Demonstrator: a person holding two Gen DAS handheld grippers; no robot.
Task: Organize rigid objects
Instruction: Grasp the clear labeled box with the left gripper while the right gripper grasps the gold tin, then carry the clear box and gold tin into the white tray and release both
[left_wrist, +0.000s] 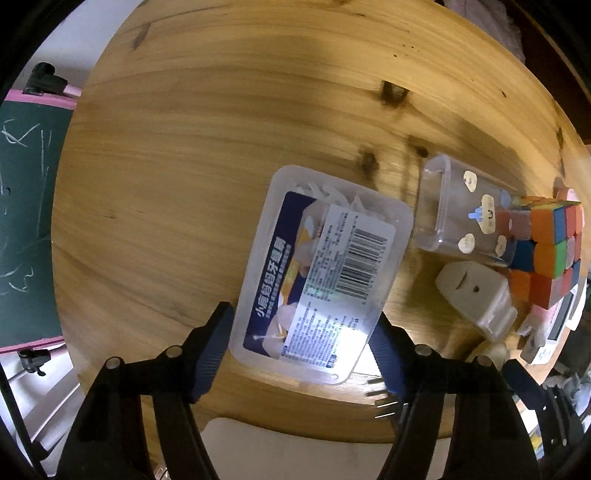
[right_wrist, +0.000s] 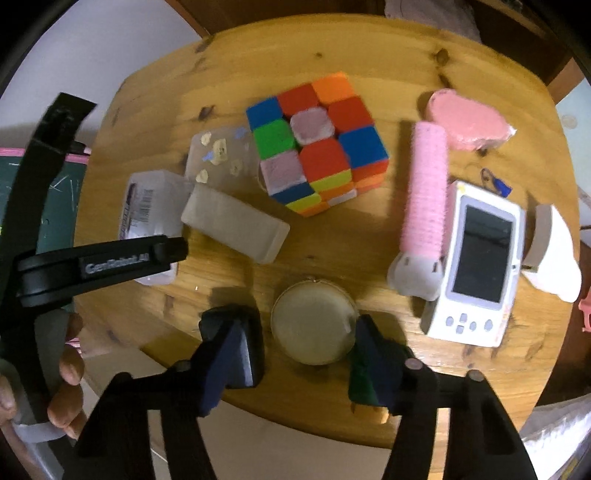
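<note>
Left wrist view: left gripper (left_wrist: 301, 345) straddled floss pick box (left_wrist: 320, 267) on wooden table (left_wrist: 221, 147). Left pad at box's edge, right pad against its corner; firm pinch could not be told. Clear case (left_wrist: 461, 214), puzzle cube (left_wrist: 550, 254), white block (left_wrist: 476, 295) lay beside it.

Right wrist view: right gripper (right_wrist: 306, 345) spread around round tin (right_wrist: 314, 325), near table's front edge; left pad apart, right pad at rim. Pink roller (right_wrist: 424, 192), white handheld device (right_wrist: 476, 266) sat right.

Both wrist cameras staring almost straight down, close over the round wooden table (left_wrist: 207, 155), sharing the puzzle cube (right_wrist: 317, 144) and the labelled clear box (left_wrist: 317, 273).
</note>
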